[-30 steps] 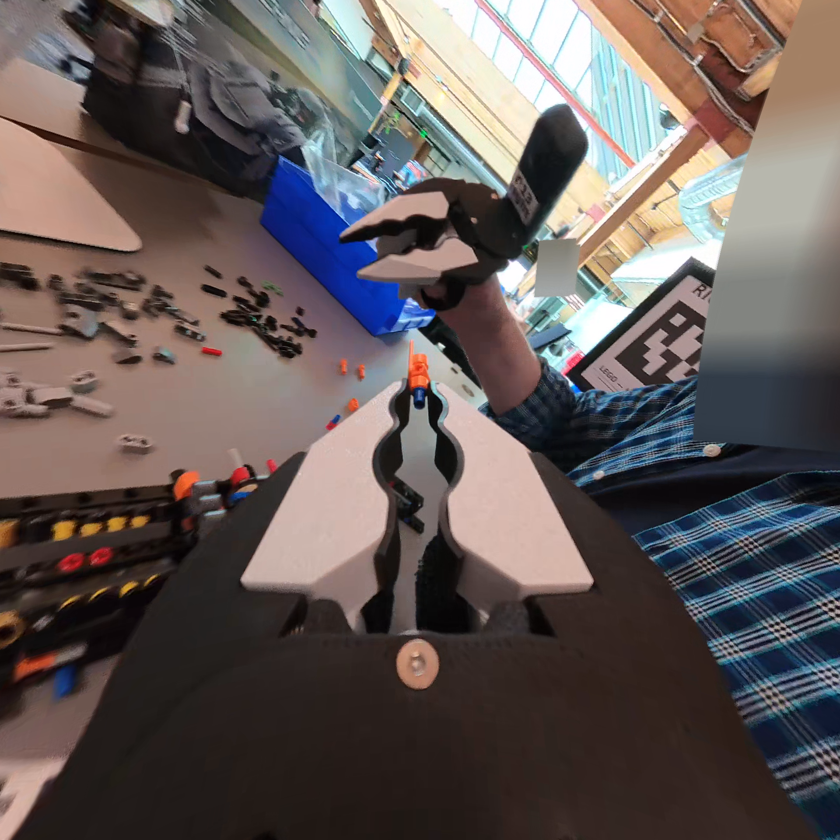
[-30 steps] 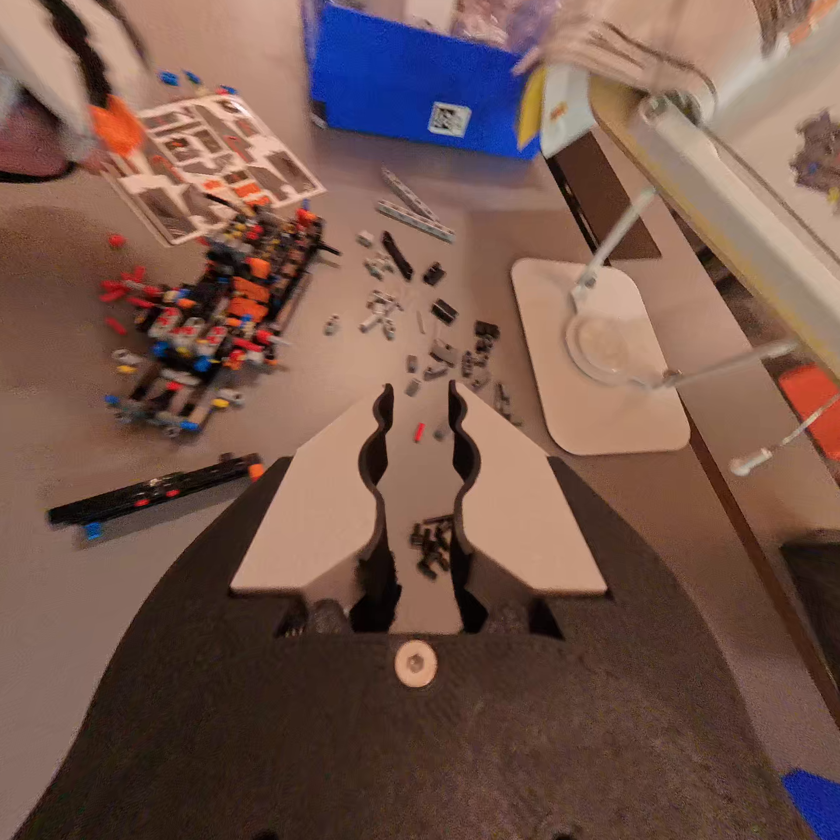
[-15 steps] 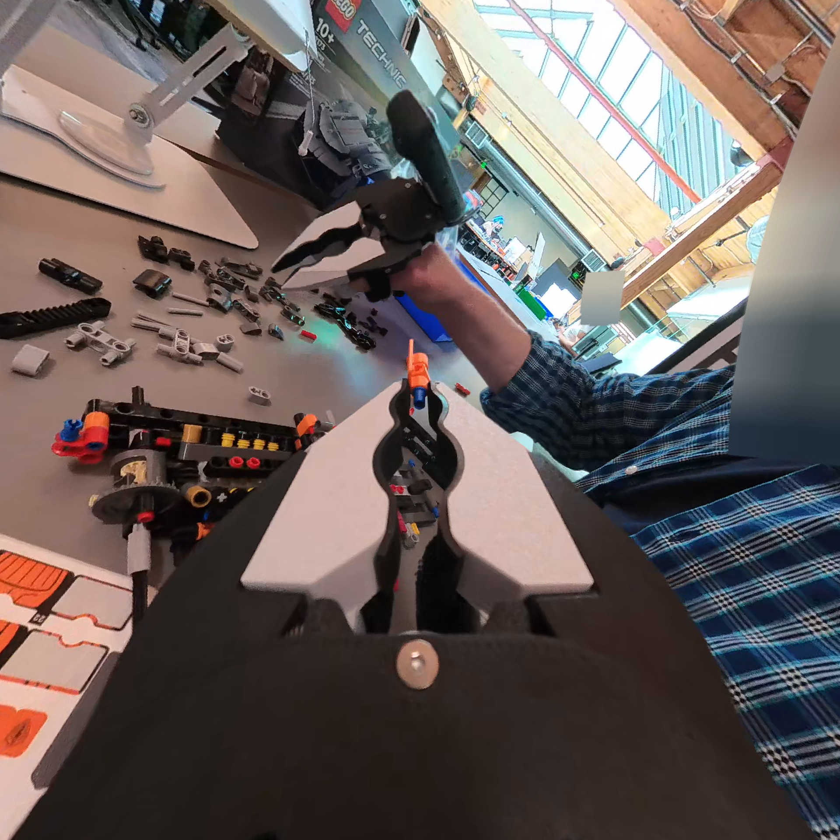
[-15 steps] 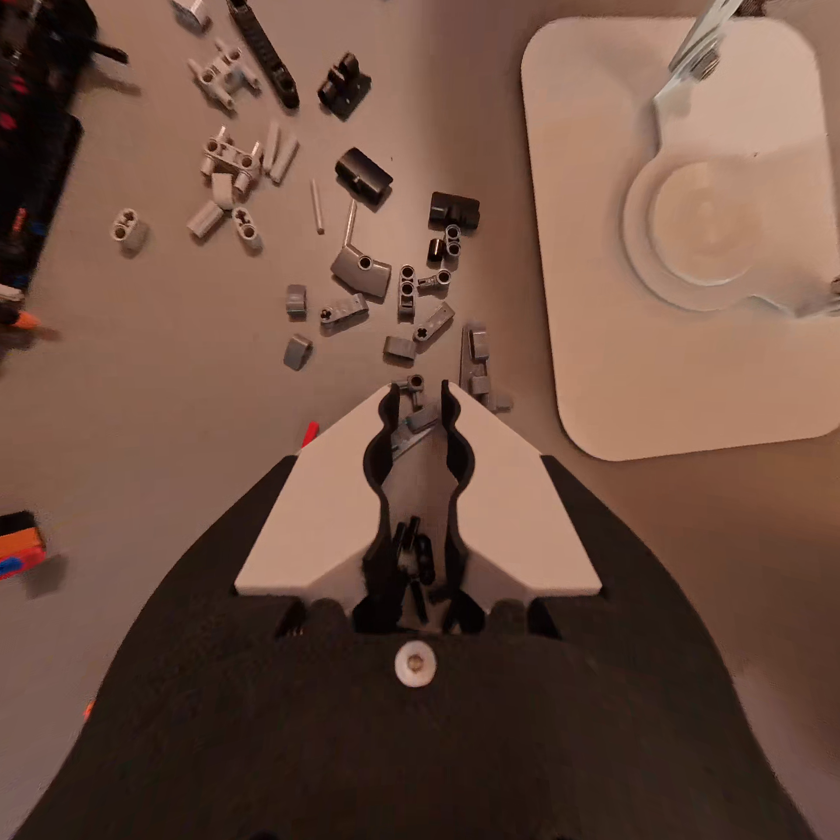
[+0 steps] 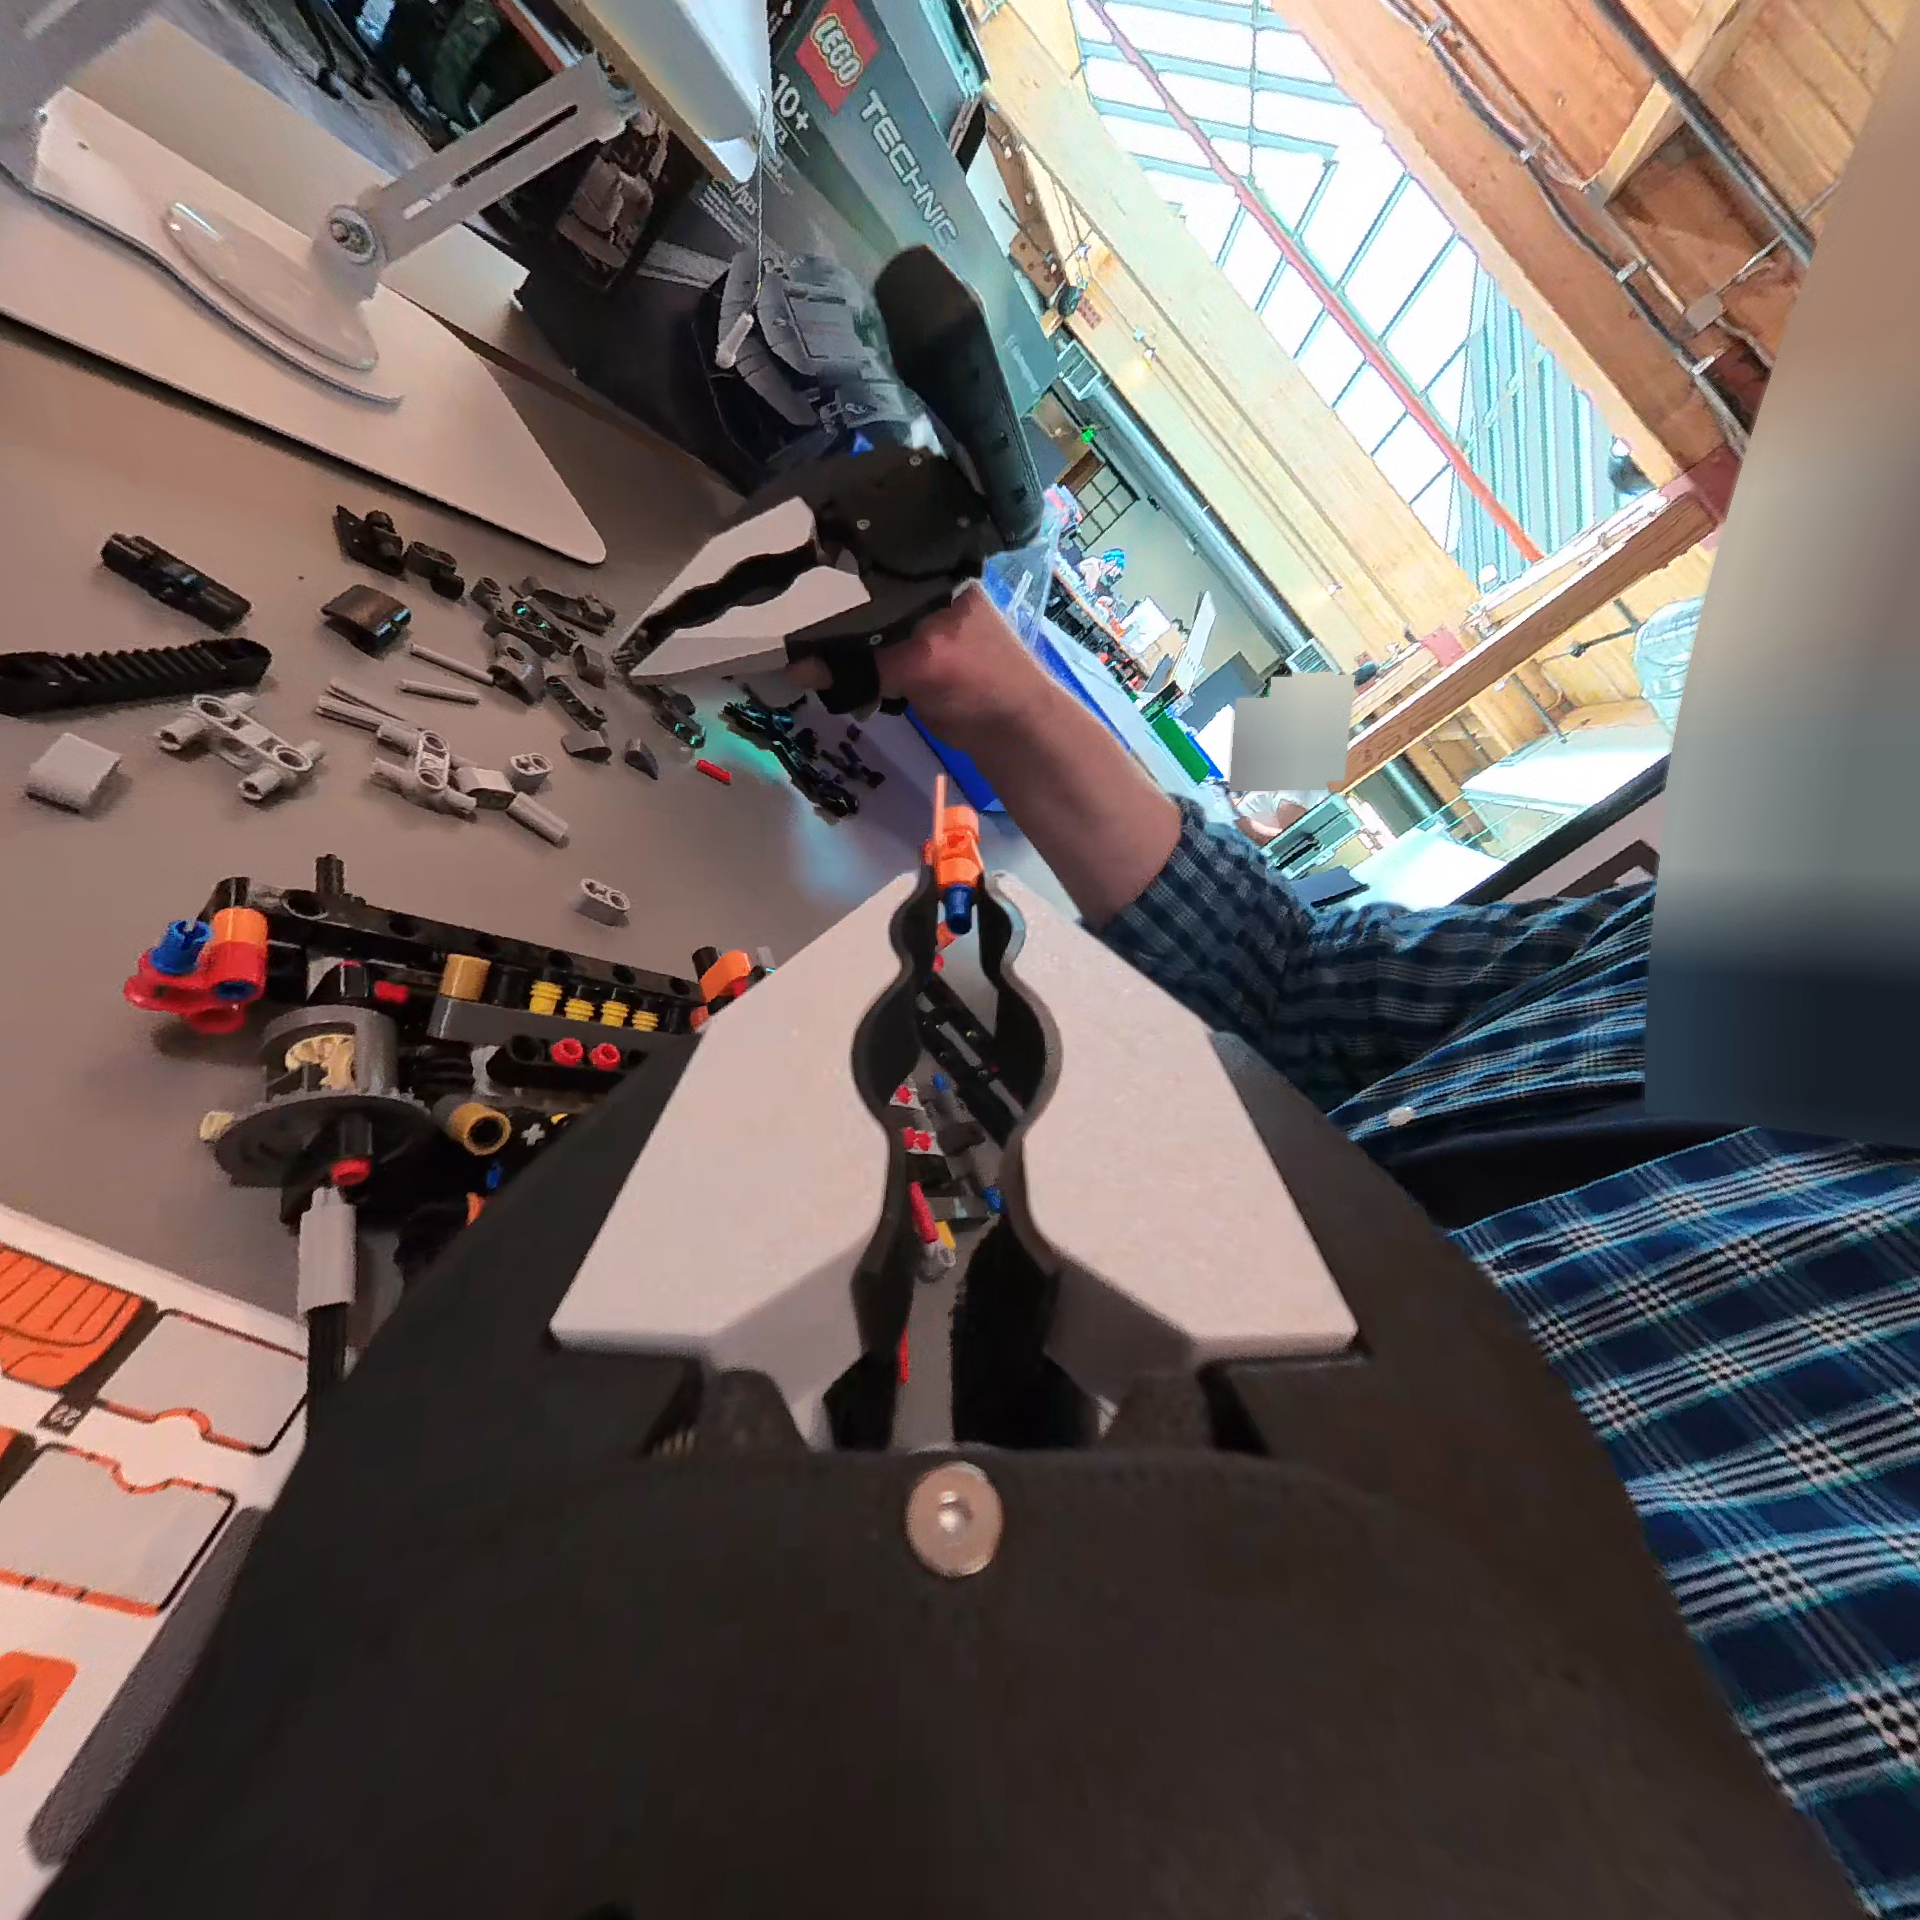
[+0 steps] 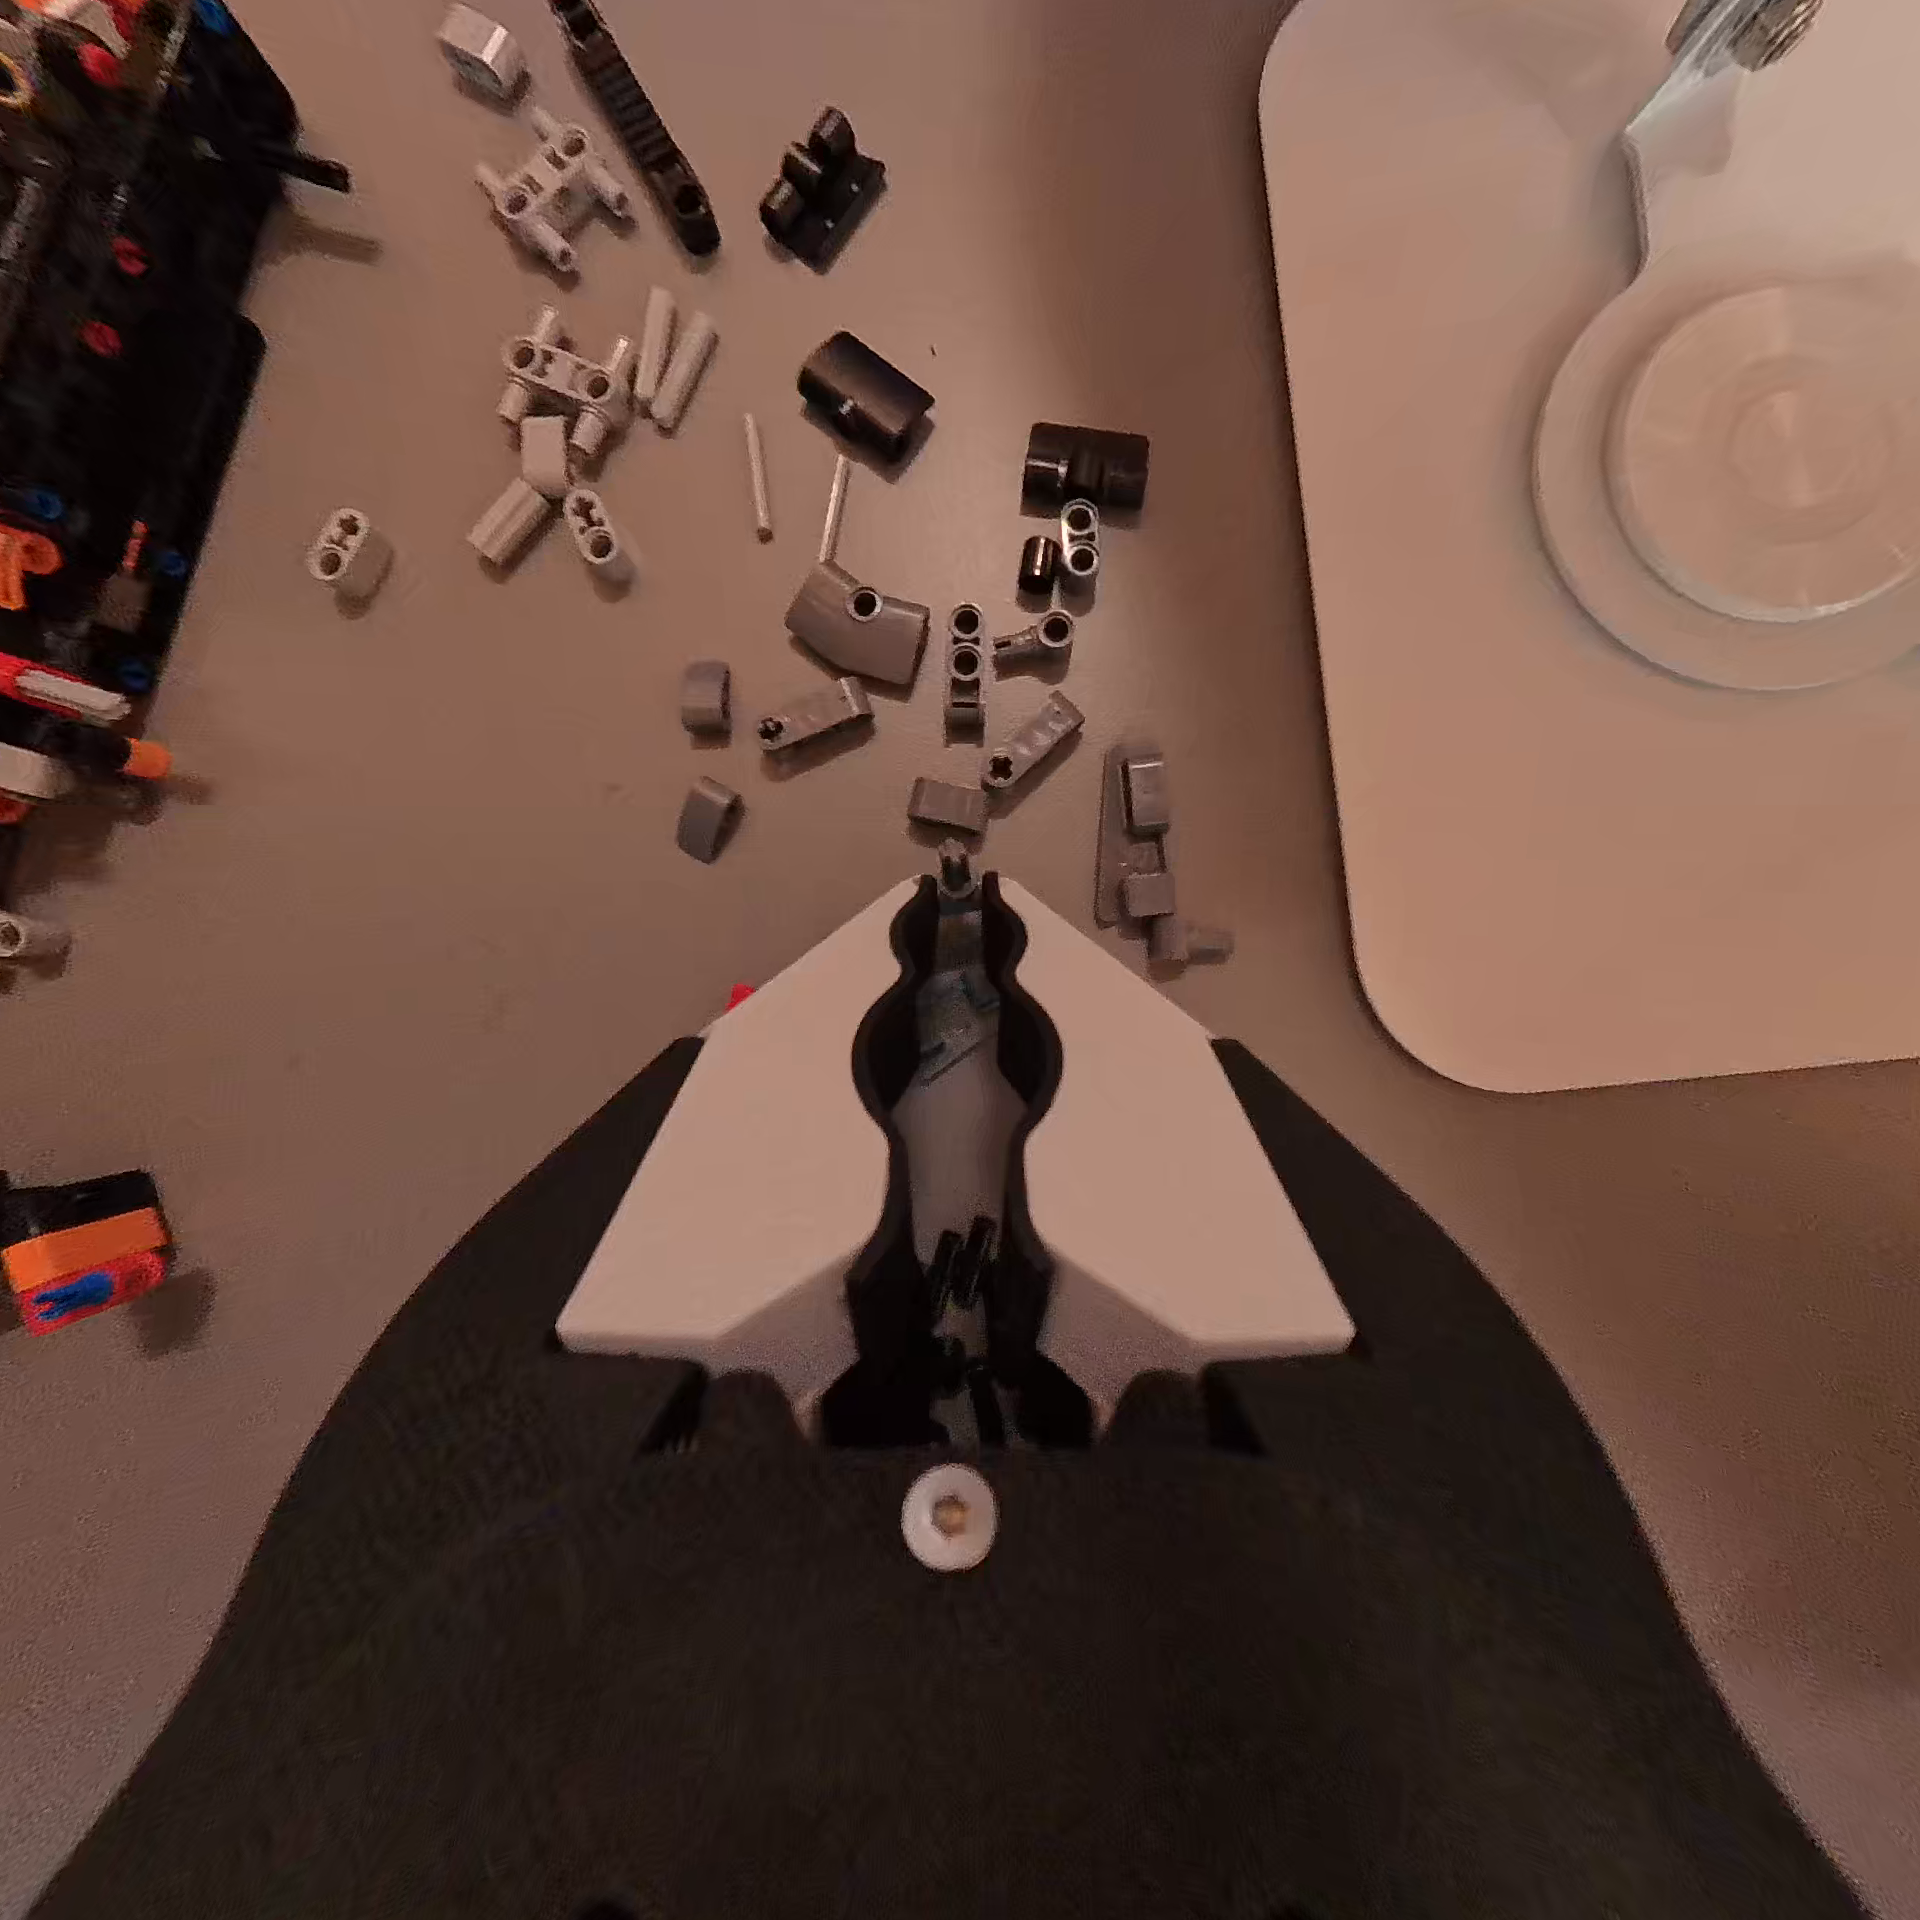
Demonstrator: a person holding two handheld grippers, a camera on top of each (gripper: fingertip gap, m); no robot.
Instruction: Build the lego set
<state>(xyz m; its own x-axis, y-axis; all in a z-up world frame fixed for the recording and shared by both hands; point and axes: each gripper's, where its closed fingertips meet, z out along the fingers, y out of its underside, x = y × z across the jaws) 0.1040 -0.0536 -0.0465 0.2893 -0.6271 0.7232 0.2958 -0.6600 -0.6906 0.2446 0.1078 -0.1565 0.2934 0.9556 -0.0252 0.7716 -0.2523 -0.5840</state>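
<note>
Your left gripper (image 5: pixel 954 894) clamps an orange-and-blue pin piece (image 5: pixel 952 854); your right gripper (image 6: pixel 954 883) pinches a small grey connector (image 6: pixel 956 871) low over the tabletop (image 6: pixel 436 935).

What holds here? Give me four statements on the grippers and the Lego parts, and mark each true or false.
1. The left gripper pinches an orange piece at its tips. True.
2. The right gripper is over the white base. False: it is over the loose grey parts beside the base.
3. The model lies on the table, held by neither gripper. True.
4. The right gripper's jaws stand wide open. False: they are nearly closed, with a small grey piece between the tips.
</note>
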